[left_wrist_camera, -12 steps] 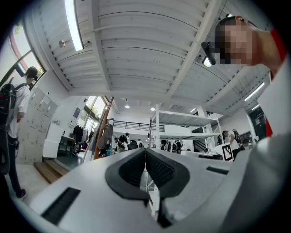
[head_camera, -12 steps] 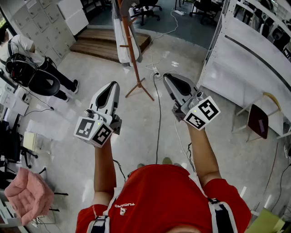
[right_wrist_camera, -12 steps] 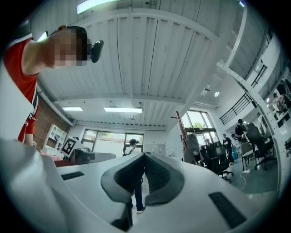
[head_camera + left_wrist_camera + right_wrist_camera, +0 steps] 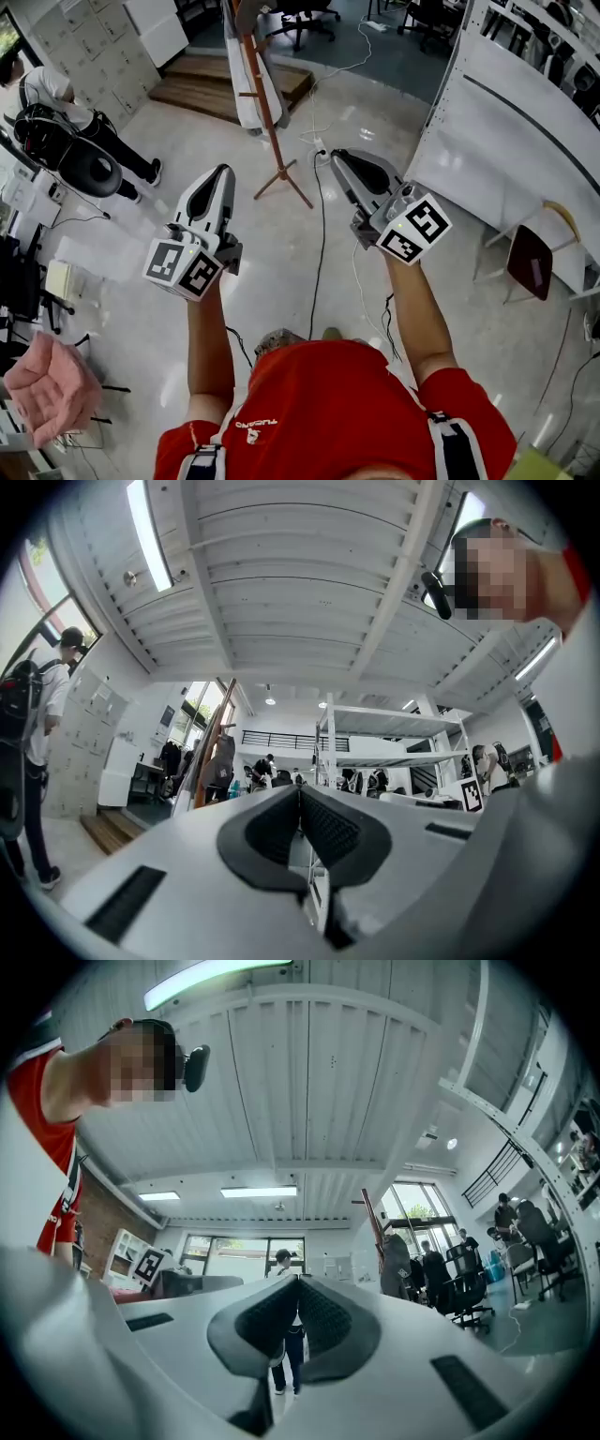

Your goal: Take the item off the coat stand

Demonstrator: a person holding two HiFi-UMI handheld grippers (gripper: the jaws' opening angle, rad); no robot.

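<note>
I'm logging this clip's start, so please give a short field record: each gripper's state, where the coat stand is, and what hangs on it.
left gripper: shut, empty
right gripper: shut, empty
coat stand: wooden, upright on the floor ahead of both grippers, touched by neither
garment: pale, hangs on the stand
task: item not yet taken

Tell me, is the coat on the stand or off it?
On. The coat hangs down along the pole of the upright stand, and neither gripper touches it.
</note>
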